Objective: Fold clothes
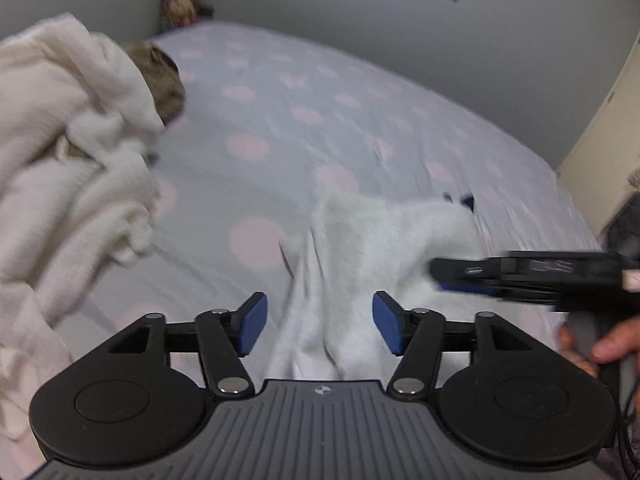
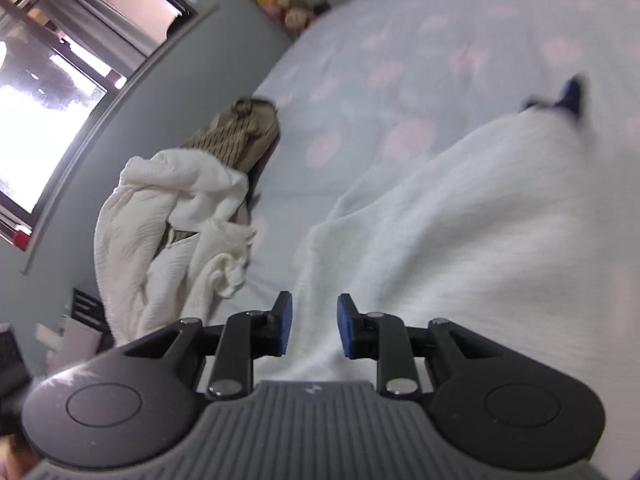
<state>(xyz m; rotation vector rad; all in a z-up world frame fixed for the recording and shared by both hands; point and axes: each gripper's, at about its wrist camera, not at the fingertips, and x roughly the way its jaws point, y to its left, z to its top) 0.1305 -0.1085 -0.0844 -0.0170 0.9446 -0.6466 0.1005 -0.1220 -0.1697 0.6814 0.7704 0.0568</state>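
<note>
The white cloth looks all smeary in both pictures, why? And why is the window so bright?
Left wrist view: the white cloth and the right gripper are streaked by motion blur. Right wrist view: the cloth is smeared too, while the cream pile stays sharper; the window is blown out white; the fisheye lens bends its frame.

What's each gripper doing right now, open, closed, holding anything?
Left gripper: open, over the white garment, gripping nothing.
Right gripper: open, narrower gap, white garment between the pads, not clamped.
</note>
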